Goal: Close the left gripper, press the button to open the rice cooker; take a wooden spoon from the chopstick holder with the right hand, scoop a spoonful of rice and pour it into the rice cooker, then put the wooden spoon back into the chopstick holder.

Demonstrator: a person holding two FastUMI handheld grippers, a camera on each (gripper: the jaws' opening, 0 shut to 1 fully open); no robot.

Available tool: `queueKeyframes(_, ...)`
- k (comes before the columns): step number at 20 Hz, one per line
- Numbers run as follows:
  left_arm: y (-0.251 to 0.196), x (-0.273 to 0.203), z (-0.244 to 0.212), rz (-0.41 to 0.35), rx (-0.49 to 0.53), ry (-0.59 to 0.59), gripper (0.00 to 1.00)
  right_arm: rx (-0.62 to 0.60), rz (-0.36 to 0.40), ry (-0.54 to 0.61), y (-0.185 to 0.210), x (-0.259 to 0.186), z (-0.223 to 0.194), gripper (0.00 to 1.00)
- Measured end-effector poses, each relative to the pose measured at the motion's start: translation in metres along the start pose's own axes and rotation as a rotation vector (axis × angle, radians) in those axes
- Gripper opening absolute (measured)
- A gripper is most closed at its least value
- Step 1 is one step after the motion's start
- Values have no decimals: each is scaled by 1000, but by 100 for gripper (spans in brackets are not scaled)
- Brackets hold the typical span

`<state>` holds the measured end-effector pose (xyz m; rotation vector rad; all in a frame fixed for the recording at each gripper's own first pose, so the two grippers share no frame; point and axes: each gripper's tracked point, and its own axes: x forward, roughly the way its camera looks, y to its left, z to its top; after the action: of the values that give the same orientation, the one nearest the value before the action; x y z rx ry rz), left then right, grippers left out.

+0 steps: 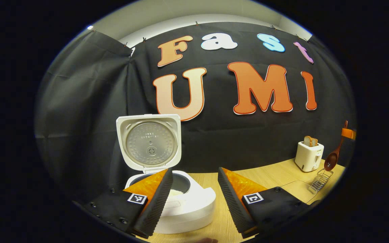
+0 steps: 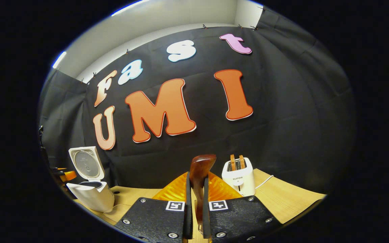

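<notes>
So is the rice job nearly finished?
Nearly. The rice cooker has its lid up and white rice inside. The right tool is shut on the wooden spoon, which hangs above the chopstick holder. Left: put the spoon back. The left tool is open.

The white toaster [image 2: 238, 178] bears a brand mark on its front.

left claw [image 1: 194, 192] open | rice cooker [image 1: 184, 206] lid up — rice inside | wooden spoon [image 1: 334, 153] above chopstick holder [image 1: 321, 179]
</notes>
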<state>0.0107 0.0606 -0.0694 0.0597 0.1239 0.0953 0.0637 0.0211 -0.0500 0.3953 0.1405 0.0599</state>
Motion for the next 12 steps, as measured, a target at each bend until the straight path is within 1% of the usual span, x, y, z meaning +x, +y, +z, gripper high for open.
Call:
queueKeyframes(1,2,-1,1,7,3,-5,90,-8,4,-11,5,0,3,11)
queueKeyframes(3,7,-3,1,23,8,-14,98,-22,23,-24,19,0,9,12)
queueKeyframes(4,10,-3,1,30,7,-18,100,-26,41,-29,27,-1,13,12)
queueKeyframes(5,11,-4,2,34,4,-20,100,-31,50,-37,33,-3,15,17)
queueKeyframes(6,12,-4,1,35,-1,-21,100,-28,68,-43,42,-3,19,12)
queueKeyframes(10,19,-7,-3,59,11,-30,100,-39,135,-62,76,-6,25,11)
queueKeyframes(12,21,-8,-6,64,18,-32,100,-48,165,-57,93,-6,20,11)
